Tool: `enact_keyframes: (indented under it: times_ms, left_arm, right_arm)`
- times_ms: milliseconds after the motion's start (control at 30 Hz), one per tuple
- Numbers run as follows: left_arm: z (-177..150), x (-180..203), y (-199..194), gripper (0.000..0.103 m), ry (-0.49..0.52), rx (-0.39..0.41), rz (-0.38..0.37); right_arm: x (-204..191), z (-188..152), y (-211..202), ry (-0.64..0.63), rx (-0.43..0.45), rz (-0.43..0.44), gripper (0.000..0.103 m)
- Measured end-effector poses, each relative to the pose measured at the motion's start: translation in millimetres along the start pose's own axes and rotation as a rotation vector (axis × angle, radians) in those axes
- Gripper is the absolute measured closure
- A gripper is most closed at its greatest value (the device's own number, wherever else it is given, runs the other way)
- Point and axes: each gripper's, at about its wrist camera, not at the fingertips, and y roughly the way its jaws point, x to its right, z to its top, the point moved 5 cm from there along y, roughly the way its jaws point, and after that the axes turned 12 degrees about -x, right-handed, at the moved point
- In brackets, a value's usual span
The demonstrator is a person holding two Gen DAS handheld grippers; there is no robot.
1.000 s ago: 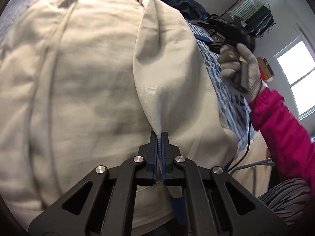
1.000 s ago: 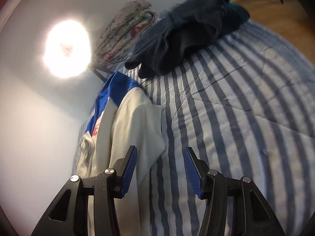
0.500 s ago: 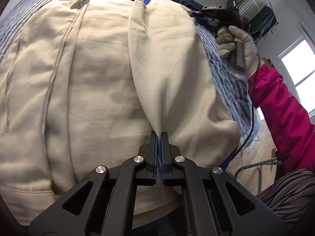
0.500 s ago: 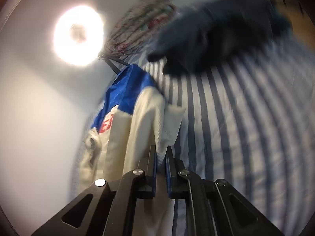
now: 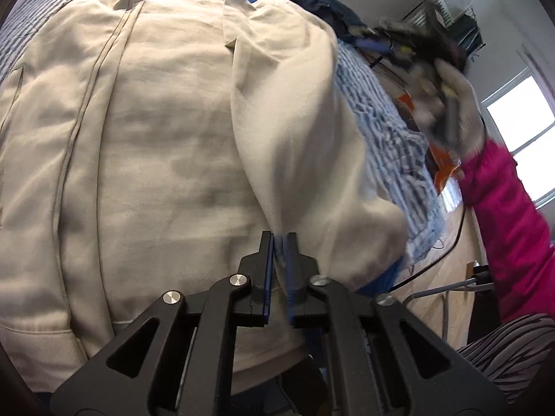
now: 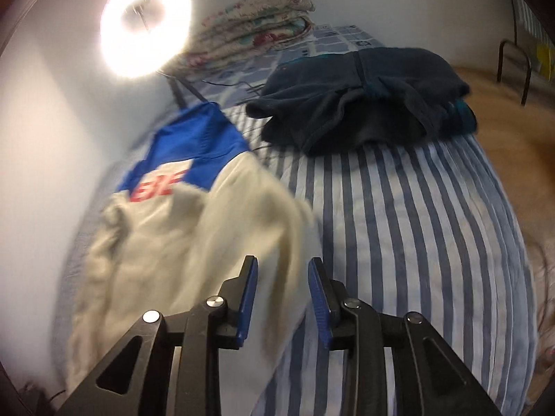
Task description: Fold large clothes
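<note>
A large cream jacket (image 5: 156, 145) with a blue top and red letters lies spread on a striped bed. In the left wrist view my left gripper (image 5: 280, 239) pinches a fold of its cream cloth near the hem, with the jaws slightly apart around the fabric. In the right wrist view the jacket (image 6: 194, 242) lies at the left, blurred. My right gripper (image 6: 282, 270) is open above its right edge and holds nothing. The right gripper also shows in the left wrist view (image 5: 416, 45), blurred, in a gloved hand.
A blue-and-white striped bedsheet (image 6: 416, 242) covers the bed. A pile of dark clothes (image 6: 360, 104) lies at the far end, beside a folded floral quilt (image 6: 249, 31). A ring light (image 6: 145, 24) shines at the wall. Wooden floor (image 6: 503, 104) lies to the right.
My right gripper has opened and let go of the jacket's edge, and has drawn back. The released flap has dropped onto the jacket. My left gripper still holds its fold, with jaws a little wider.
</note>
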Motion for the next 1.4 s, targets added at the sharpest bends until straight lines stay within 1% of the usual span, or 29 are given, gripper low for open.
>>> enact_keyframes:
  times_ms: [33, 100, 200, 267, 300, 333, 367, 433, 467, 500, 600, 667, 700, 733, 767, 800, 833, 867, 900, 933, 1033, 1100, 1167, 1233, 1267, 1333, 1400]
  left_arm:
    - [-1, 2, -3, 0.087, -0.003, 0.004, -0.013]
    - [-1, 3, -7, 0.080, -0.017, 0.008, -0.042]
    - [0, 4, -6, 0.079, -0.036, -0.018, -0.083]
    - [0, 4, -4, 0.079, -0.058, -0.023, -0.093]
    - [0, 2, -2, 0.079, -0.070, -0.023, -0.098]
    - [-1, 1, -2, 0.079, -0.077, -0.022, -0.098]
    - [-1, -1, -1, 0.079, -0.090, -0.020, -0.101]
    - [-1, -5, 2, 0.079, -0.112, -0.025, -0.116]
    - [-1, -6, 4, 0.079, -0.127, -0.029, -0.131]
    - [-2, -7, 5, 0.079, -0.132, -0.034, -0.146]
    - [-4, -7, 8, 0.079, -0.134, -0.034, -0.151]
    - [-4, -5, 11, 0.079, -0.136, -0.040, -0.165]
    - [-5, -4, 12, 0.082, -0.131, -0.040, -0.172]
    - [-5, -1, 14, 0.089, -0.122, -0.042, -0.170]
    - [-5, 1, 15, 0.093, -0.108, -0.041, -0.158]
    - [-6, 2, 17, 0.097, -0.103, -0.041, -0.149]
    - [-6, 2, 17, 0.100, -0.104, -0.042, -0.144]
    - [-7, 2, 17, 0.101, -0.111, -0.040, -0.147]
    - [-8, 4, 16, 0.101, -0.121, -0.037, -0.162]
    - [-10, 6, 15, 0.102, -0.121, -0.034, -0.168]
    - [-15, 16, 21, 0.102, -0.102, -0.048, -0.184]
    - [-18, 24, 30, 0.102, -0.062, -0.067, -0.149]
    - [-19, 26, 36, 0.102, -0.038, -0.071, -0.104]
    - [-19, 25, 37, 0.102, -0.037, -0.073, -0.102]
    - [-19, 25, 35, 0.102, -0.034, -0.073, -0.101]
    - [-20, 23, 27, 0.102, -0.029, -0.065, -0.090]
    - [-21, 21, 15, 0.100, -0.027, -0.049, -0.085]
  right_arm:
    - [-2, -10, -9, 0.006, -0.003, 0.028, 0.071]
    - [-1, -46, -35, 0.017, 0.000, 0.100, 0.067]
    - [-9, -96, -58, 0.018, -0.004, 0.182, 0.063]
    - [-14, -124, -68, 0.018, -0.014, 0.218, 0.060]
    - [-18, -147, -72, 0.011, -0.026, 0.239, 0.058]
    - [-20, -158, -75, 0.005, -0.034, 0.249, 0.057]
    - [-26, -177, -77, -0.006, -0.047, 0.271, 0.057]
    - [-33, -199, -77, -0.018, -0.067, 0.309, 0.053]
    - [-37, -211, -76, -0.020, -0.077, 0.330, 0.048]
    - [-41, -223, -72, -0.020, -0.094, 0.353, 0.046]
    - [-54, -252, -58, -0.041, -0.158, 0.400, 0.046]
    - [-62, -262, -50, -0.056, -0.185, 0.421, 0.046]
    - [-66, -266, -43, -0.058, -0.202, 0.435, 0.046]
    - [-70, -268, -35, -0.056, -0.220, 0.443, 0.046]
    - [-73, -269, -28, -0.054, -0.235, 0.448, 0.049]
    - [-75, -269, -22, -0.053, -0.250, 0.451, 0.062]
    - [-78, -269, -14, -0.051, -0.268, 0.449, 0.075]
    - [-79, -268, -9, -0.044, -0.284, 0.437, 0.097]
    - [-80, -267, -6, -0.035, -0.294, 0.419, 0.101]
    - [-80, -266, -8, -0.030, -0.298, 0.408, 0.101]
    - [-86, -261, -35, -0.089, -0.263, 0.346, 0.103]
    - [-84, -261, -51, -0.113, -0.247, 0.304, 0.103]
    - [-78, -269, -44, -0.113, -0.273, 0.226, 0.103]
    - [-74, -278, -25, -0.115, -0.327, 0.156, 0.103]
    - [-74, -280, -18, -0.119, -0.343, 0.136, 0.102]
    - [-74, -279, -20, -0.120, -0.347, 0.135, 0.095]
    - [-77, -268, -35, -0.159, -0.299, 0.093, 0.080]
